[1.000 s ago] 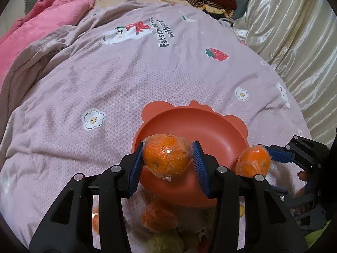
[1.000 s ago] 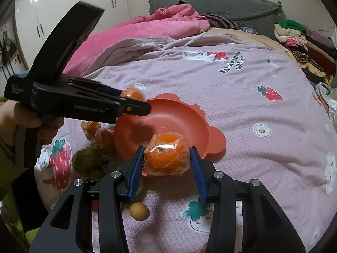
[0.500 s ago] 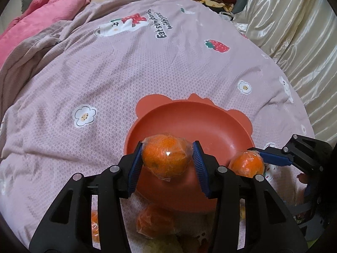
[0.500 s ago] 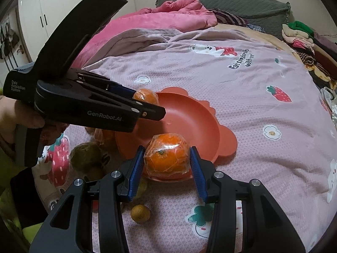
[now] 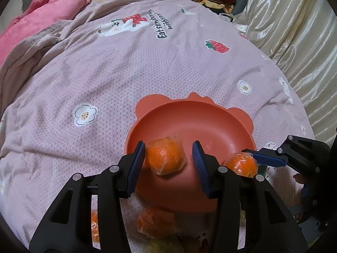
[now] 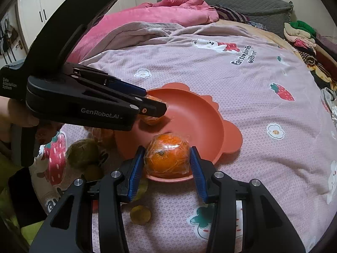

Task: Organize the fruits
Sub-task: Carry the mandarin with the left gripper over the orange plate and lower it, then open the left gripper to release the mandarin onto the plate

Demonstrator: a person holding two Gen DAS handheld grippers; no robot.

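A red bowl with bear ears (image 5: 210, 126) (image 6: 202, 116) sits on the pink strawberry bedspread. A plastic-wrapped orange (image 5: 165, 158) (image 6: 150, 120) lies inside the bowl near its near-left rim. My left gripper (image 5: 168, 158) (image 6: 154, 102) hangs over it with its jaws apart; a gap shows at the right pad. My right gripper (image 6: 167, 162) is shut on a second wrapped orange (image 6: 167, 159) (image 5: 241, 165), held just over the bowl's near rim. One of its blue fingers (image 5: 267, 159) shows in the left wrist view.
More fruit lies on the bedspread by the bowl's near side: a wrapped orange (image 5: 155, 221), a green fruit (image 6: 83, 151) and a small brown fruit (image 6: 140, 214). A pink quilt (image 6: 168, 14) is bunched at the bed's head, folded clothes (image 6: 301, 33) at the far right.
The left gripper's orange has left the pads and now rests lower, in the bowl. The right gripper has edged up to the bowl's rim with its orange.
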